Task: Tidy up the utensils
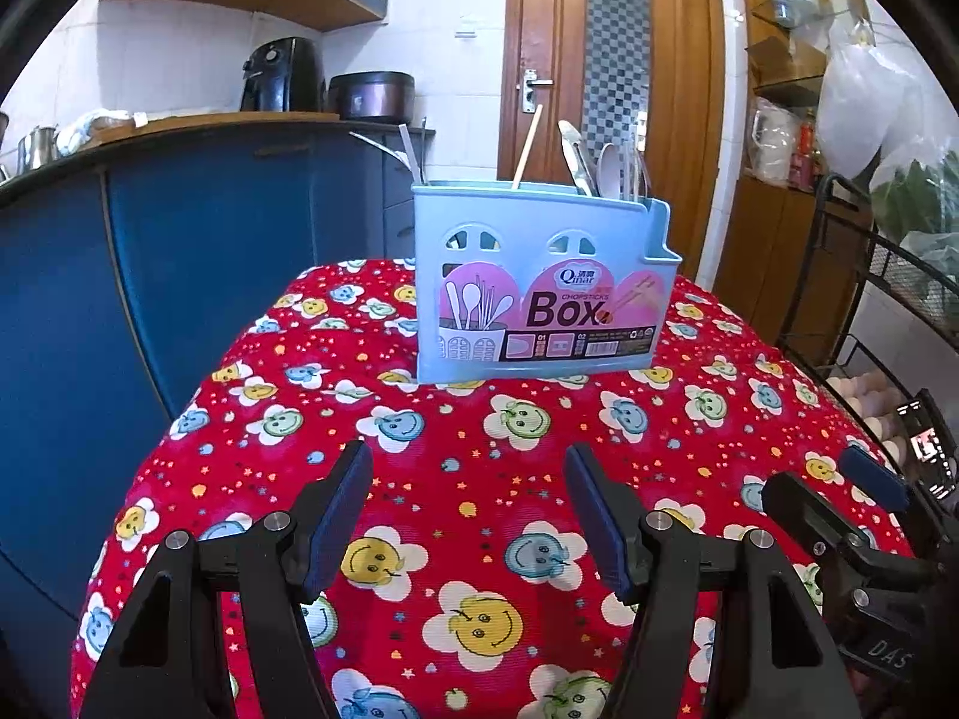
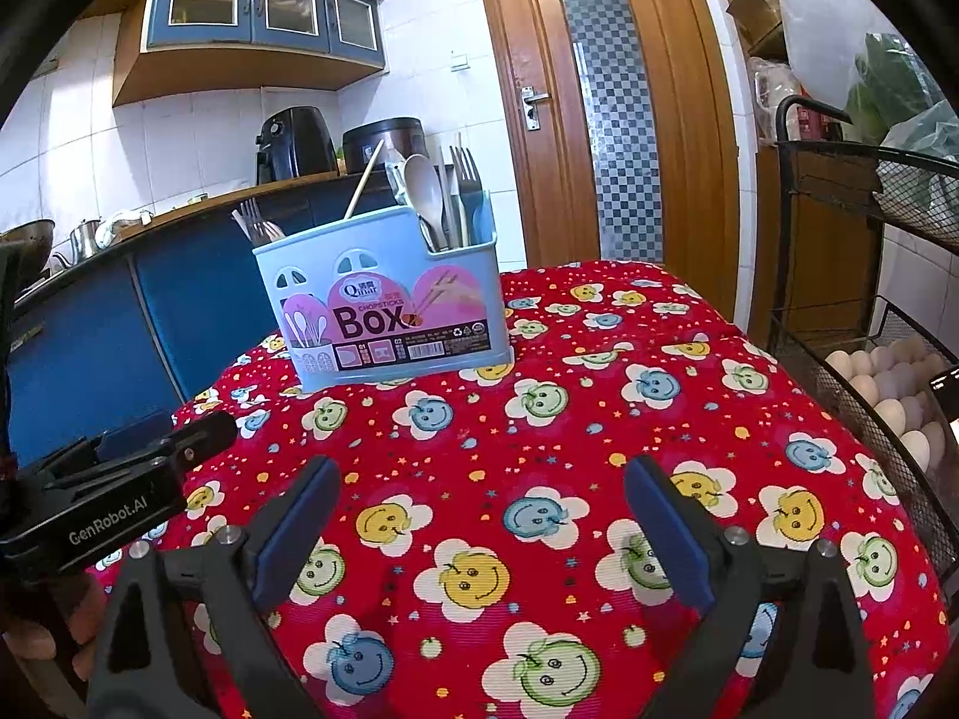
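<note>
A light blue utensil box (image 1: 539,281) with a pink "Box" label stands upright at the far side of the table; it also shows in the right wrist view (image 2: 383,311). Spoons (image 2: 422,186), forks (image 2: 464,180), a wooden chopstick (image 1: 526,147) and other utensils stand in its compartments. My left gripper (image 1: 467,479) is open and empty, low over the cloth in front of the box. My right gripper (image 2: 482,497) is open and empty, beside the left one and to its right. The right gripper's body shows in the left wrist view (image 1: 839,515).
The table (image 1: 479,539) wears a red cloth with smiley flowers. Blue cabinets (image 1: 150,275) with a counter stand to the left, a wooden door (image 1: 617,60) behind. A black wire rack holding eggs (image 2: 887,395) stands close on the right.
</note>
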Tool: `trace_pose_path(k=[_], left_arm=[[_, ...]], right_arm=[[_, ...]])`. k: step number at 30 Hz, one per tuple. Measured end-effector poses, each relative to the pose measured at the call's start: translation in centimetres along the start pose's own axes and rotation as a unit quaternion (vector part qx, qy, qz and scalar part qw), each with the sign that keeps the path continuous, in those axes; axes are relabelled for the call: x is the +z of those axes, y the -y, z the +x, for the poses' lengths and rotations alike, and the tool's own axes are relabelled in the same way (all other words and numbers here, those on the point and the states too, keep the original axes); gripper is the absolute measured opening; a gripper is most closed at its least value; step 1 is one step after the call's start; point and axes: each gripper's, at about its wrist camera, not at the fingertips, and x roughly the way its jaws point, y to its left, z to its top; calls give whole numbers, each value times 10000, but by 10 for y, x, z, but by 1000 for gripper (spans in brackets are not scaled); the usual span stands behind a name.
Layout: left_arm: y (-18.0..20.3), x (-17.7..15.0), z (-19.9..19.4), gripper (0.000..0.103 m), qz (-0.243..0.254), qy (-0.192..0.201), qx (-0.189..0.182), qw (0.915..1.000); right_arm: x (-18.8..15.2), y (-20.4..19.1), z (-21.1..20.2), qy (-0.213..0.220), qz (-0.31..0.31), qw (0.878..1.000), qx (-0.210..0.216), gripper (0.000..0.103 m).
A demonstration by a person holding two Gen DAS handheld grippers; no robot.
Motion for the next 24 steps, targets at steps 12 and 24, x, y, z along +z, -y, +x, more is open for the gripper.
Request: trace_pose_path(k=[12, 24], left_arm=[[-2, -1, 0, 68, -44, 7, 12, 10000], [-2, -1, 0, 68, -44, 20, 13, 10000]], right_arm=[[-2, 0, 1, -18, 7, 10000, -1, 97], [-2, 1, 2, -30, 6, 10000, -3, 97]])
